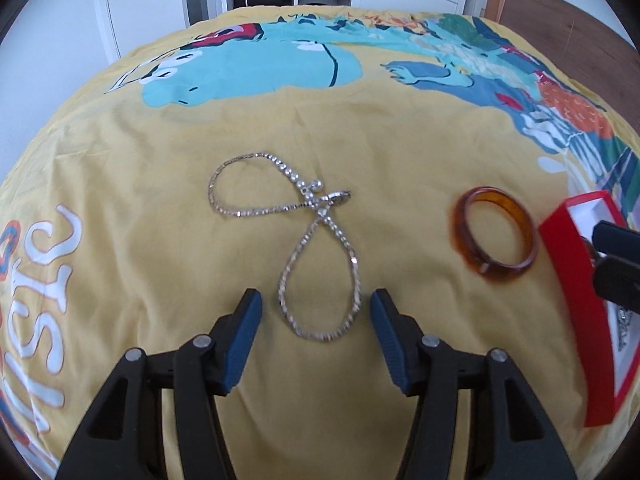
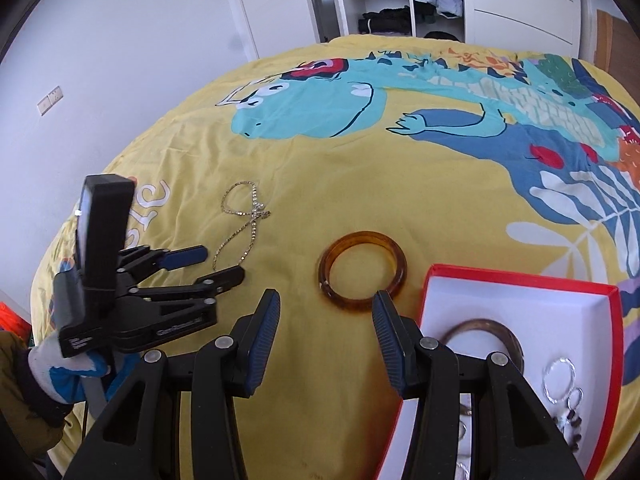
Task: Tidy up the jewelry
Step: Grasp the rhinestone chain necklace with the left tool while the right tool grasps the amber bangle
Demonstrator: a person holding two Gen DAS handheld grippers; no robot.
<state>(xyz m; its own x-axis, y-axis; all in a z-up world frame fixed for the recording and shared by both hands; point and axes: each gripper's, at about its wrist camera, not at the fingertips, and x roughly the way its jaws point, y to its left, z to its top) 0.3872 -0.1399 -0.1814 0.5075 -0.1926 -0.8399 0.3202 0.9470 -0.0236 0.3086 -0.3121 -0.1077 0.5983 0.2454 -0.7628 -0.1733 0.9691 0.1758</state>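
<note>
Up close, in the left wrist view, the left gripper (image 1: 316, 306) is hanging with its jaws wide, empty, flanking the near loop of the chain (image 1: 308, 248) lying on the yellow bedspread (image 1: 160, 152). An amber bangle (image 1: 496, 234) is lying to the right, beside the red box (image 1: 572, 280).

From the right wrist view, the right gripper (image 2: 326, 312) is spreading wide and empty just before the bangle (image 2: 362, 270), with the box (image 2: 520, 308) holding a dark bangle (image 2: 504, 330) and clear rings (image 2: 560, 374).

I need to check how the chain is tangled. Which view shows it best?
The left wrist view: the chain lies large, centred between the open jaws, its crossing loops clear. In the right wrist view the chain is small and distant.
</note>
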